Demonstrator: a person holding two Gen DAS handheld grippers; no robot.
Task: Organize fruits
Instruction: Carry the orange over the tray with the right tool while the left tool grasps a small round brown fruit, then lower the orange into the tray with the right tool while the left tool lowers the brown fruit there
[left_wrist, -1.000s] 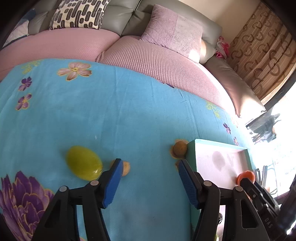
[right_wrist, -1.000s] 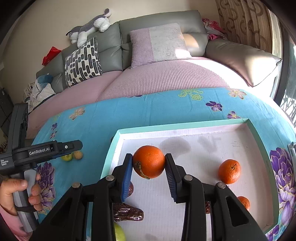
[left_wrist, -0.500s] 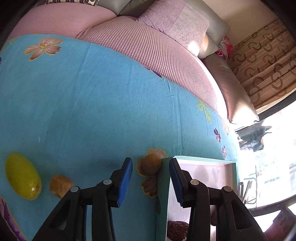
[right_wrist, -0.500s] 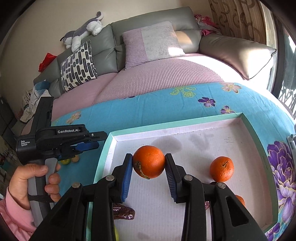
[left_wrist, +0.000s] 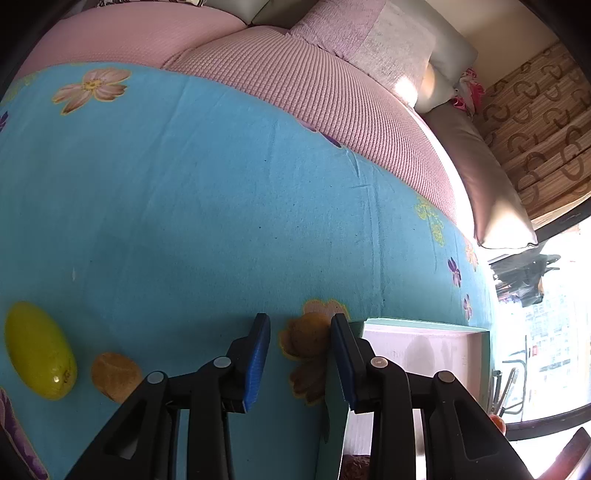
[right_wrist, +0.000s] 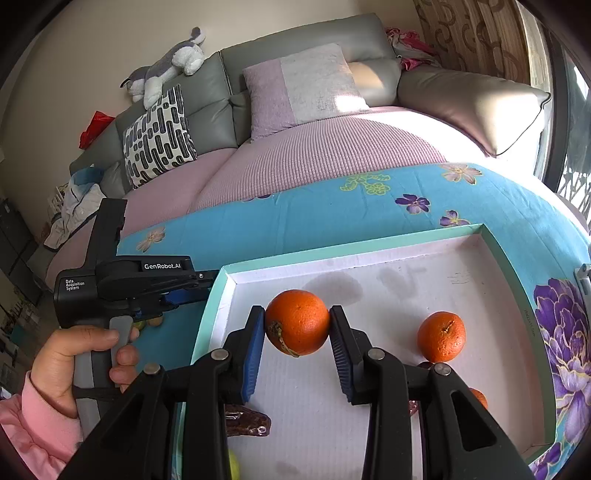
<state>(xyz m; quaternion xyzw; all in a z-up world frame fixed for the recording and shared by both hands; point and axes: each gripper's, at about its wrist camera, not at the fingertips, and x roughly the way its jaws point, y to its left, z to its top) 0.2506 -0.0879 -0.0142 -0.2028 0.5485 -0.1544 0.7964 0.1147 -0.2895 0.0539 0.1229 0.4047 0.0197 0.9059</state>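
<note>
Orange (right_wrist: 297, 322) sits clamped between my right gripper (right_wrist: 297, 328) pads over the tray (right_wrist: 369, 247), stem end toward lower left. Left gripper (left_wrist: 300, 347) jaws narrowly parted, brown fruit (left_wrist: 308, 334) between them.

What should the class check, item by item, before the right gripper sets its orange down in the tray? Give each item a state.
1. Right gripper grips the orange: ok, both pads touch it.
2. Orange is over the tray: ok.
3. White floor below it is bare: ok.
4. Spacing from the loose orange: ok, a clear gap.
5. Left gripper out of the way: ok, it is outside the tray's corner, open around a small brown fruit.
6. Height of the orange above the floor: cannot tell.
</note>
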